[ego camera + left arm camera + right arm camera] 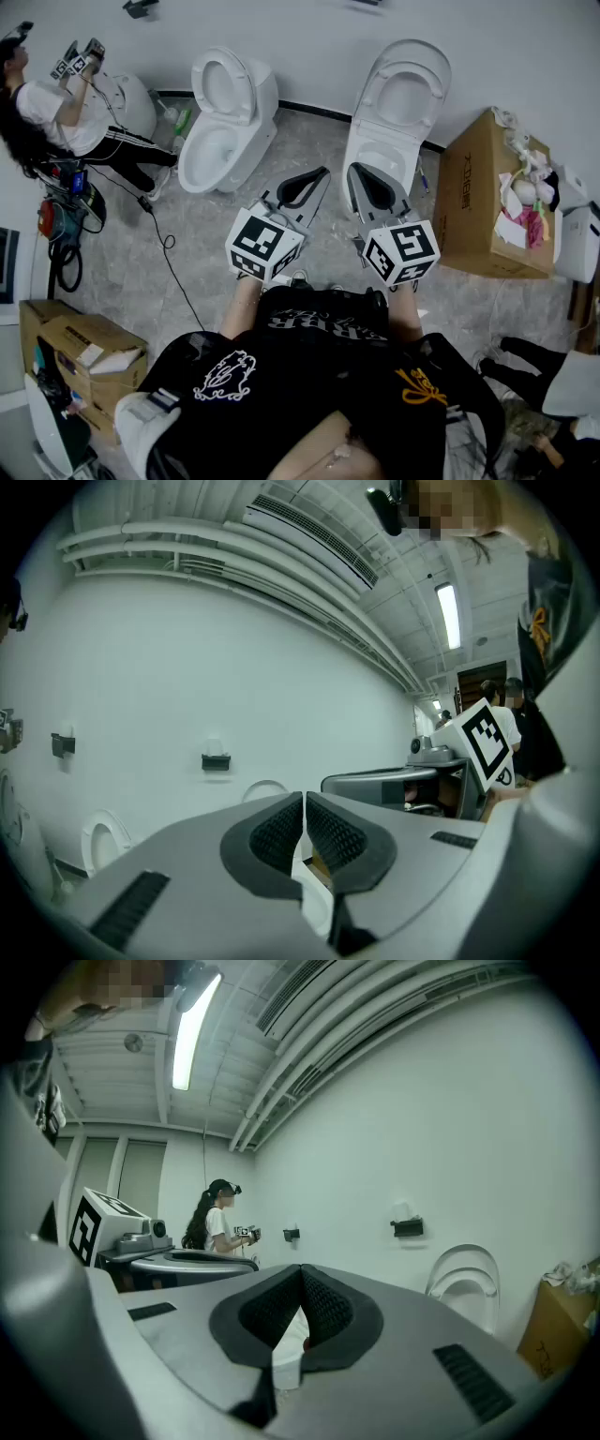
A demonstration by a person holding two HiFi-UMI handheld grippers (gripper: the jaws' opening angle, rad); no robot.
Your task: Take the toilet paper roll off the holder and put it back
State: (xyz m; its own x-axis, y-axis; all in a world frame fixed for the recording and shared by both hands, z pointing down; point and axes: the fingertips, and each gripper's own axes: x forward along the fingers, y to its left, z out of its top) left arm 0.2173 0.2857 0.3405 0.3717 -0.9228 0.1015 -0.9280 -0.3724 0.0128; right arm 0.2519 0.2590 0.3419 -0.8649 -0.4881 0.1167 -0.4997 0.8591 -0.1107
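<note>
A dark toilet paper holder (407,1227) hangs on the white wall above the right toilet, with a pale roll (403,1210) faintly showing on top of it. The left gripper view shows what looks like the same kind of holder (216,760), small and far off. My left gripper (322,172) and right gripper (354,169) are held side by side in front of my chest, pointing at the toilets and well short of the wall. Both have their jaws together with nothing between them, as seen up close on the left gripper (305,799) and the right gripper (301,1269).
Two white toilets stand against the wall, one ahead to the left (225,122) and one ahead to the right (394,112). An open cardboard box (487,202) of rubbish sits at the right. Another person (56,103) works with grippers at the far left; cables trail across the floor (169,244).
</note>
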